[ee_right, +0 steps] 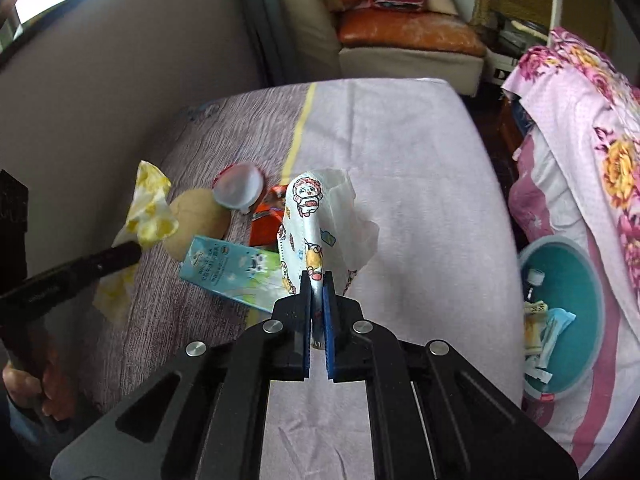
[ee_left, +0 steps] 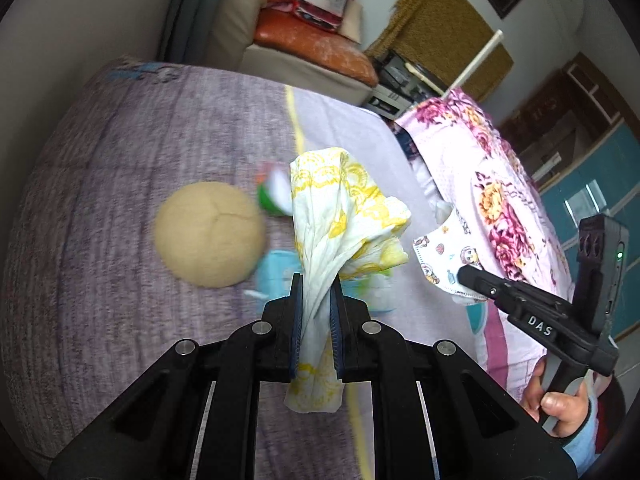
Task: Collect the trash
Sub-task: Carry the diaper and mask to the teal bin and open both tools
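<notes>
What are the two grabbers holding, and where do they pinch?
Left gripper pinches the yellow tissue near its lower end. Right gripper pinches the cartoon mask at its bottom edge.

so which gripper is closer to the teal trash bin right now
Right. The right gripper, shut on a cartoon face mask, is nearer the bin, which sits at its right. The left gripper, holding a yellow napkin, is farther left.

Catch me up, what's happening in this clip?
A person is clearing litter off a table with two handheld claws. The left claw is shut on a yellow-patterned wrapper; the right claw is shut on a cartoon-print face mask. A milk carton, plastic lid and red wrapper remain. The teal bin already holds trash.
</notes>
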The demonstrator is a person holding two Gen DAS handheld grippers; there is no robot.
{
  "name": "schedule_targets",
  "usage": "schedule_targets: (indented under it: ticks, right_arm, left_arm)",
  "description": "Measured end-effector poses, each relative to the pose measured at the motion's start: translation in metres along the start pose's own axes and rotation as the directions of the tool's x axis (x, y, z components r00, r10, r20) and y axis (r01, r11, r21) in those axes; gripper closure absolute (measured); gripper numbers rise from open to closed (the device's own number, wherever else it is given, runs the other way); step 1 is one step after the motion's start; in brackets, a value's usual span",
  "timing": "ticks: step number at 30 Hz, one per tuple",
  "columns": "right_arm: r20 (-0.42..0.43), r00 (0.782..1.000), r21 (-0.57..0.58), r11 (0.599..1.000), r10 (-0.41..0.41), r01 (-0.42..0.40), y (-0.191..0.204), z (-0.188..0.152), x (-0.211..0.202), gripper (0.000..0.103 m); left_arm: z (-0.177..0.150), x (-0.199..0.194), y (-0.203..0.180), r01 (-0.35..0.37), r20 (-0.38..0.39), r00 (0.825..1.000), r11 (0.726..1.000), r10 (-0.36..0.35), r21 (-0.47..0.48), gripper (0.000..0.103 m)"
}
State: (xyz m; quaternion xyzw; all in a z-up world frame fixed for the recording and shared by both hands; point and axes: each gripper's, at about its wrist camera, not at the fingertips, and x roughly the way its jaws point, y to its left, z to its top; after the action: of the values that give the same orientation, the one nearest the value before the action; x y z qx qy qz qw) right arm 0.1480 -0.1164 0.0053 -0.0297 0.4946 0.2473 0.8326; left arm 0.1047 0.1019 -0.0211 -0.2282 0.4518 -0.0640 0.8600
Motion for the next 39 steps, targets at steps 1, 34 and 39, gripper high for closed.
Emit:
schedule_targets:
  ticks: [1, 34, 39]
  right_arm:
    - [0.009, 1.000, 0.011, 1.000, -0.001, 0.001, -0.006, -0.001, -0.005, 0.098]
    - [0.097, 0.985, 0.439, 0.894, -0.143, 0.087, -0.279, -0.071, -0.078, 0.098]
    - [0.085, 0.986, 0.463, 0.882, -0.146, 0.091, -0.292, -0.074, -0.075, 0.097]
  left_arm:
    - [0.001, 0.005, -0.012, 0.004, -0.004, 1.000, 1.000, -0.004, 0.021, 0.090]
    - [-0.020, 0.205, -0.294, 0.136, -0.281, 0.959, 0.920, -0.029, 0.369, 0.089]
    - [-0.022, 0.218, -0.302, 0.138, -0.304, 0.953, 0.917, -0.020, 0.374, 0.055]
